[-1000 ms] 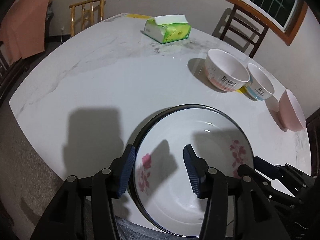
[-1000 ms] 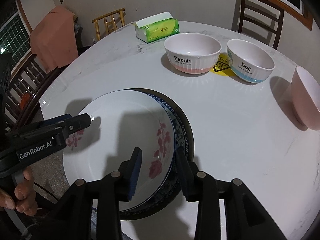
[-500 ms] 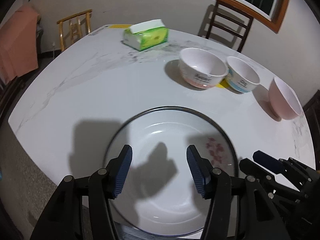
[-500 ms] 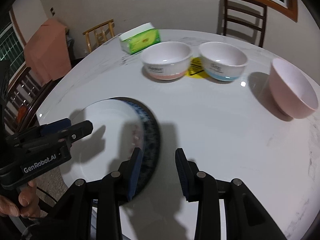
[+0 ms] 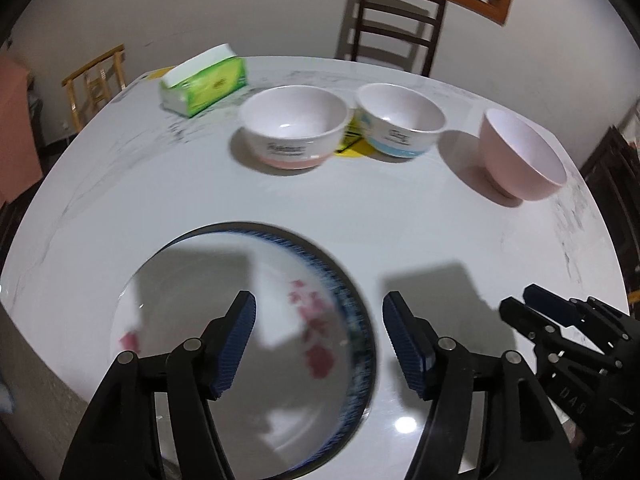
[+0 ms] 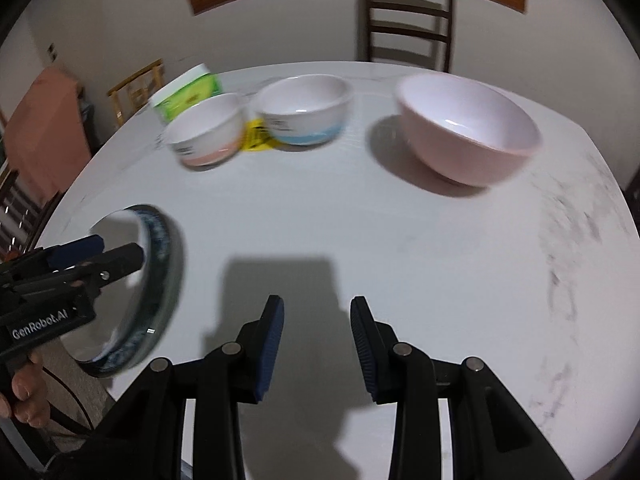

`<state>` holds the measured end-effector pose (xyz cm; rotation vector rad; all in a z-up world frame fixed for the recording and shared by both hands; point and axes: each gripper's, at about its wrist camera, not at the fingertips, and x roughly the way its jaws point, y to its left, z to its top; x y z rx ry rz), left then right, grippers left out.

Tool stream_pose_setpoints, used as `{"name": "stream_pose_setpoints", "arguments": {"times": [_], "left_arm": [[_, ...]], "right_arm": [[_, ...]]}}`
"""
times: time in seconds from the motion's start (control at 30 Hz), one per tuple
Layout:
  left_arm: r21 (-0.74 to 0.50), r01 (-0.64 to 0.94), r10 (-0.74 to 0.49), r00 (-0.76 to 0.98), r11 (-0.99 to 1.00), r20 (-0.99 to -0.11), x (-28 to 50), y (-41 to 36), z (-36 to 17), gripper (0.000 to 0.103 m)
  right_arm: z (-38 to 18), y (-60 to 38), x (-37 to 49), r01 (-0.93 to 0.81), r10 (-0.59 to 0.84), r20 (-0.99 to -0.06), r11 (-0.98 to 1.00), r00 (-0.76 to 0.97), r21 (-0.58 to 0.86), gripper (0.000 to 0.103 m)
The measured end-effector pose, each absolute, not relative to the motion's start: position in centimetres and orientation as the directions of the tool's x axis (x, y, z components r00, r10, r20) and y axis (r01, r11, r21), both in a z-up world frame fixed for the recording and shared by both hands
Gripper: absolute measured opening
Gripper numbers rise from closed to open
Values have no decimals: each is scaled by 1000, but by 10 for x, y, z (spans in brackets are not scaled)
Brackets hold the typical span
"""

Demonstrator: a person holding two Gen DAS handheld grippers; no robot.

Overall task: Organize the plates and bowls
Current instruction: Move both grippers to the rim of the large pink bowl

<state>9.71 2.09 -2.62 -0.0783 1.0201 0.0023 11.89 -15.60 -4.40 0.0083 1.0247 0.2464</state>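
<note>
1. Plates look done: floral plate (image 5: 224, 320) sits nested on the blue-rimmed plate (image 5: 356, 320) at the near table edge. Next job is prob. the bowls.
2. Left tongs (image 5: 316, 344) released, hovering over the plates w/ nothing between the pads. Right tongs (image 6: 316, 344) also released, empty, over bare table (image 6: 400, 240).
3. Bowls lie far side: pink-based bowl (image 5: 294, 130), blue-based bowl (image 5: 400, 120), plain pink bowl (image 5: 520, 156) off to the right, apart from the other two.
4. Best approach imo: pinch one wall at the rim, lift straight, lower it centred into the next bowl. Glazed walls likely slip, so grip deep.
5. Table is white marble-look, round, glossy. Green tissue box (image 5: 204, 80) behind the bowls, yellow sticker (image 5: 350, 140) between two of them.
6. Room: dark wooden chair (image 5: 396, 24) at the far side, framed window above, dim lighting.
</note>
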Motion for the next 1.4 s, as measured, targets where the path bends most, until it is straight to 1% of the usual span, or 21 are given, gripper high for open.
{"name": "stream_pose_setpoints", "arguments": {"times": [0.27, 0.37, 0.6, 0.87, 1.17, 1.4], "left_arm": [[-82, 53, -97, 491, 995, -866, 125, -23, -24, 65], [-89, 89, -122, 486, 992, -866, 136, -38, -17, 67], [-152, 139, -200, 478, 979, -855, 174, -72, 7, 68], [-232, 117, -260, 456, 966, -851, 224, -96, 23, 68], [-336, 41, -328, 356, 941, -875, 277, -110, 3, 67], [-314, 13, -301, 329, 949, -895, 302, -125, -21, 64]], "right_arm": [[-45, -228, 126, -83, 191, -854, 982, 484, 172, 35], [-35, -252, 135, -49, 185, -845, 981, 502, 186, 35], [-7, -287, 170, -8, 181, -813, 977, 554, 212, 35], [1, -313, 229, 54, 188, -819, 965, 543, 257, 35], [-21, -318, 279, 106, 168, -866, 964, 472, 245, 35], [-43, -321, 294, 128, 157, -879, 963, 450, 238, 35]]}}
